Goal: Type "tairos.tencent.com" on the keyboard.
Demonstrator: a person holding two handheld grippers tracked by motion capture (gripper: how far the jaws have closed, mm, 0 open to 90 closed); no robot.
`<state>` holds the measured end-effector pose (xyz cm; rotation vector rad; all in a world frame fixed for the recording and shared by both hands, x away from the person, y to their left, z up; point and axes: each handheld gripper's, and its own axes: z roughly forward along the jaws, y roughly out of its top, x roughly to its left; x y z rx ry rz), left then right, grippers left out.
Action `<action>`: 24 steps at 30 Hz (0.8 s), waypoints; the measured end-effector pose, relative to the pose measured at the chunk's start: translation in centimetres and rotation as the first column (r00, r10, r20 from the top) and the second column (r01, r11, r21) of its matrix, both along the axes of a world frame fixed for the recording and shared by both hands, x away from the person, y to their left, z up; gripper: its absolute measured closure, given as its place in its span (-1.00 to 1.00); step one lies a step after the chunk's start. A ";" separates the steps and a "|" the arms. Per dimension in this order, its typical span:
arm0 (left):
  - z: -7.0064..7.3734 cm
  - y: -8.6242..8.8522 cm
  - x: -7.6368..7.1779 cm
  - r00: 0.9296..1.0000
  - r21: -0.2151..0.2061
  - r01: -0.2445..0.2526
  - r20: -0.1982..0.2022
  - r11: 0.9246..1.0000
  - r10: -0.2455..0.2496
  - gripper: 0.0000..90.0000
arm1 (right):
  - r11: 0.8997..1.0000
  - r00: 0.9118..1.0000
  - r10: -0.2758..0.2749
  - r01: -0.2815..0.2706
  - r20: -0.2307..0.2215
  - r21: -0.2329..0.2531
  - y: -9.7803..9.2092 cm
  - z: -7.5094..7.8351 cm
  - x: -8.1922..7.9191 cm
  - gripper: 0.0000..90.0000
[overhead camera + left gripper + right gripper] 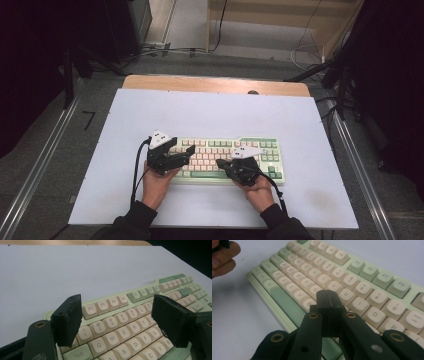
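A green and cream keyboard (252,145) lies on the white table top, near its front. My left gripper (186,155) hovers over the keyboard's left end, jaws wide open; in the left gripper view (117,320) the number and letter keys (113,336) show between the jaws. My right gripper (219,163) is over the keyboard's lower middle, jaws pressed together with nothing between them. In the right gripper view its tip (327,295) sits just above the cream letter keys (322,280), near the H and B keys. Whether it touches a key is unclear.
The white table top (210,112) has a wooden strip along its far edge. Metal rails run along both sides of the table. Cables lie on the floor beyond. A hand (222,257) shows at the upper left of the right gripper view.
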<state>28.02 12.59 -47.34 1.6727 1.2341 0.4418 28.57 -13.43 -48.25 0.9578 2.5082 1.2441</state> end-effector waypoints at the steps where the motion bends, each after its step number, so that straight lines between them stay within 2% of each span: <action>1: 0.0 0.0 0.0 1.000 0.002 0.001 -0.001 1.000 -0.001 -0.44 | 1.000 1.000 0.007 -0.007 -0.003 -0.005 0.1 -0.1 0.0 0.95; 11: -0.1 0.0 -0.1 1.000 0.003 0.003 -0.003 1.000 -0.003 -0.44 | 0.999 1.000 0.016 -0.017 -0.014 -0.035 0.8 -0.7 0.0 0.95; 24: -0.2 -0.1 -0.1 1.000 0.009 0.007 -0.008 1.000 -0.007 -0.44 | 0.999 1.000 0.010 -0.011 -0.018 -0.033 0.9 -0.8 0.0 0.95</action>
